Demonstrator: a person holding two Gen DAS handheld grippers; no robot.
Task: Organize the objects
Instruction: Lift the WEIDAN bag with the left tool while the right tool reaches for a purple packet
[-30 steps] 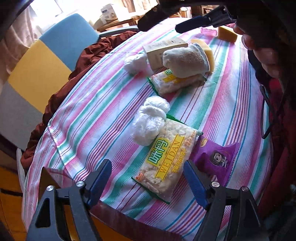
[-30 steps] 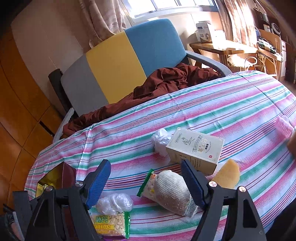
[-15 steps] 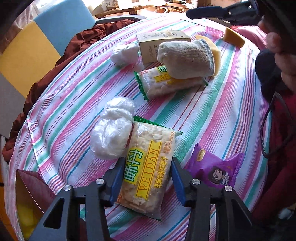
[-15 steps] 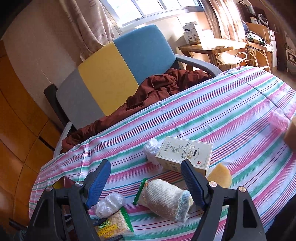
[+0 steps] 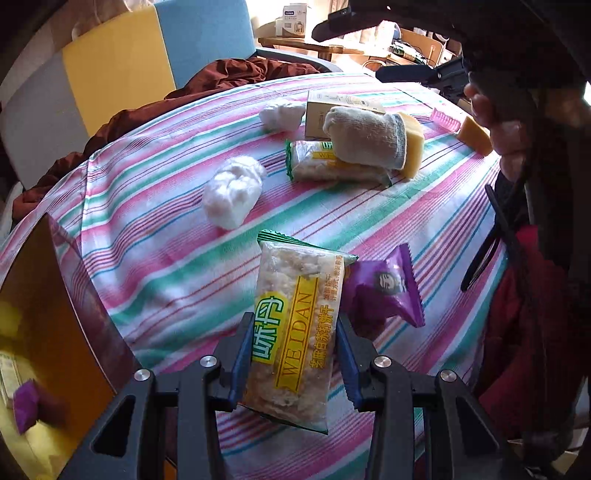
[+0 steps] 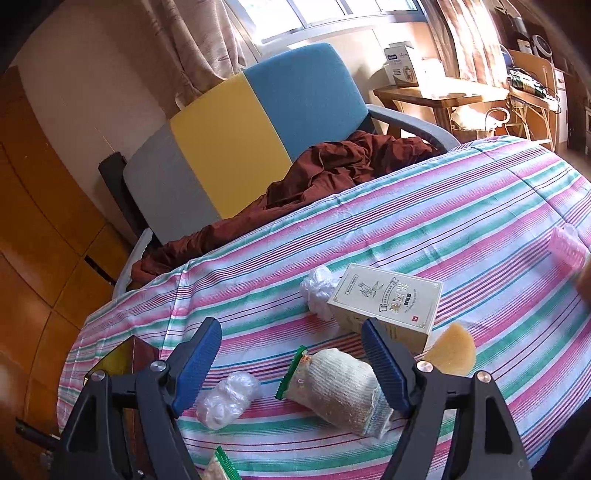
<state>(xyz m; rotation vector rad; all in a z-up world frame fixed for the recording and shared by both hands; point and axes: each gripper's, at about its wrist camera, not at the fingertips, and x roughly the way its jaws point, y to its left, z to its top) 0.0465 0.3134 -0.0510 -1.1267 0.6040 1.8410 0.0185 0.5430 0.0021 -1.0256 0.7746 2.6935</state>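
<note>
Cracker packet (image 5: 295,328): lifted off striped bench (image 5: 155,236), left tool (image 5: 291,354) closing on its sides, likely for boxing; right tool (image 6: 291,362) wide, empty.

You get strong daylight from the window (image 6: 325,18) behind the chair, washing out the side table (image 6: 443,92) in glare. The striped tablecloth (image 5: 155,206) is brightly lit, with soft shadows beside objects. Both fisheye views bend and darken toward their edges. The box (image 5: 33,369) at lower left looks smeared, perhaps by motion.
</note>
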